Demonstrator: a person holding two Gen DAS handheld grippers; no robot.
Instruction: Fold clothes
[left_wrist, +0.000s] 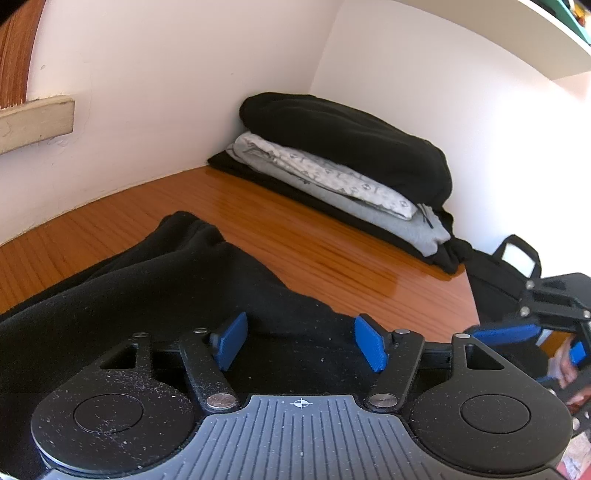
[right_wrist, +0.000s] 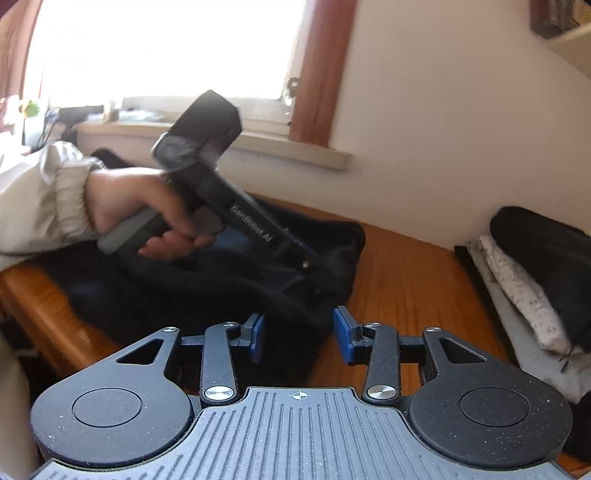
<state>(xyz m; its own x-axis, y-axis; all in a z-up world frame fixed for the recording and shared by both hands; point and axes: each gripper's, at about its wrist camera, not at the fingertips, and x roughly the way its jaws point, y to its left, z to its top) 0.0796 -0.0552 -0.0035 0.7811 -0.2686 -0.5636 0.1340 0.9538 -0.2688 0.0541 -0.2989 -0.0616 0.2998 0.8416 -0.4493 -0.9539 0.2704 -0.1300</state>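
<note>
Your left gripper (left_wrist: 301, 341) gapes wide over black garment (left_wrist: 155, 280), gripping nothing. Your right gripper (right_wrist: 300, 338) stands part-open at its hem, empty. Folded stack (left_wrist: 343, 166) parked at 1 o'clock, keeping wooden table (left_wrist: 295, 236) free.

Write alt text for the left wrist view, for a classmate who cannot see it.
The left gripper hovers with its blue fingers spread over a rumpled black garment on a wooden table. In the corner sits a stack of folded clothes, black on top, patterned grey beneath. The right gripper shows at the right edge.
</note>
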